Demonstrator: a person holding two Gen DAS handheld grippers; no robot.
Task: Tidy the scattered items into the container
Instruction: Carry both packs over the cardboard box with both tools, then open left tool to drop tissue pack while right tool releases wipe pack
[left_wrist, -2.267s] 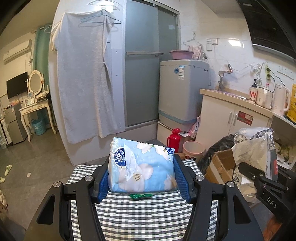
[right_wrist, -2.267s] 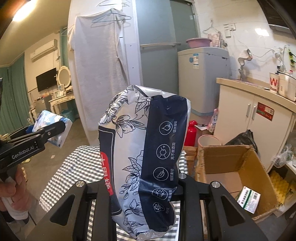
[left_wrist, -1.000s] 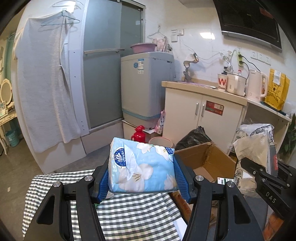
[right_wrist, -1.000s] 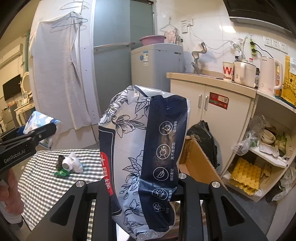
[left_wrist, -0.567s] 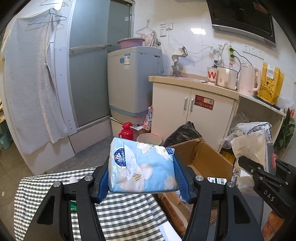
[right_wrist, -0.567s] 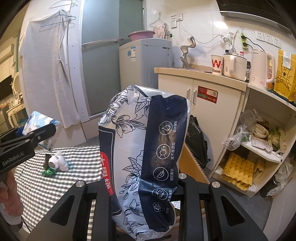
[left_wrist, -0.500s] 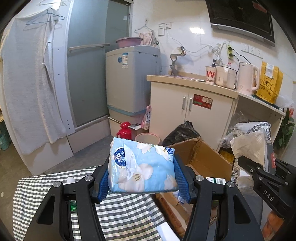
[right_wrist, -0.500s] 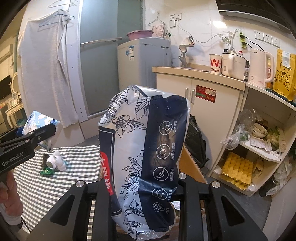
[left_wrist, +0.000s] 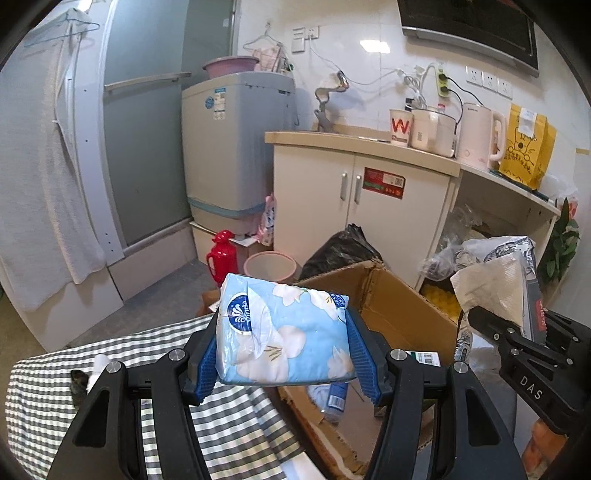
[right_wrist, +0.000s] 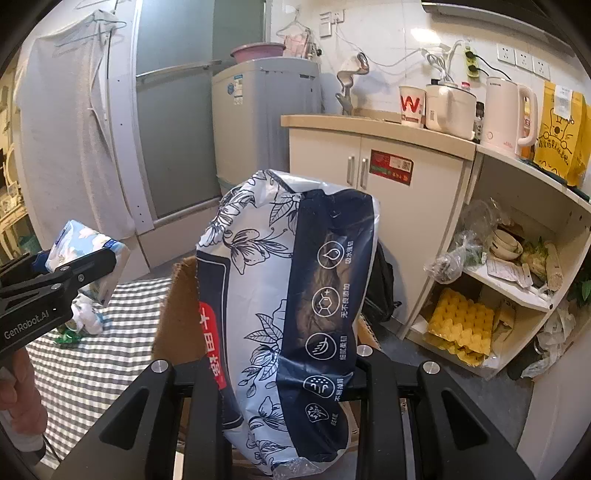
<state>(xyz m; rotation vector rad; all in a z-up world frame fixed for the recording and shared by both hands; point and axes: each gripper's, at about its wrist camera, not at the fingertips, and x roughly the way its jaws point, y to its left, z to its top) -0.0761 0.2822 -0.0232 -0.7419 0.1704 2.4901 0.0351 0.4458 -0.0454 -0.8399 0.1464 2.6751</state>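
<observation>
My left gripper (left_wrist: 282, 354) is shut on a light-blue flowered tissue pack (left_wrist: 284, 332) and holds it above the near-left edge of an open cardboard box (left_wrist: 399, 306). My right gripper (right_wrist: 284, 369) is shut on a tall white and navy flowered tissue bag (right_wrist: 291, 314), held upright over the box's flap (right_wrist: 181, 314). The bag hides most of the box in the right wrist view. The left gripper with its pack also shows in the right wrist view (right_wrist: 88, 251); the right gripper with its bag shows in the left wrist view (left_wrist: 509, 280). A blue pack (left_wrist: 332, 397) lies inside the box.
A checked tablecloth (left_wrist: 40, 384) covers the table left of the box, with small white and green items (right_wrist: 83, 321) on it. Behind stand a white cabinet (left_wrist: 369, 206), a grey washing machine (left_wrist: 236, 155), a red flask (left_wrist: 219, 254), a pink bin (left_wrist: 269, 266) and a black bag (left_wrist: 340, 251).
Both grippers have swung right from over the table toward the box, still holding their packs. The box is now closer and more below both grippers.
</observation>
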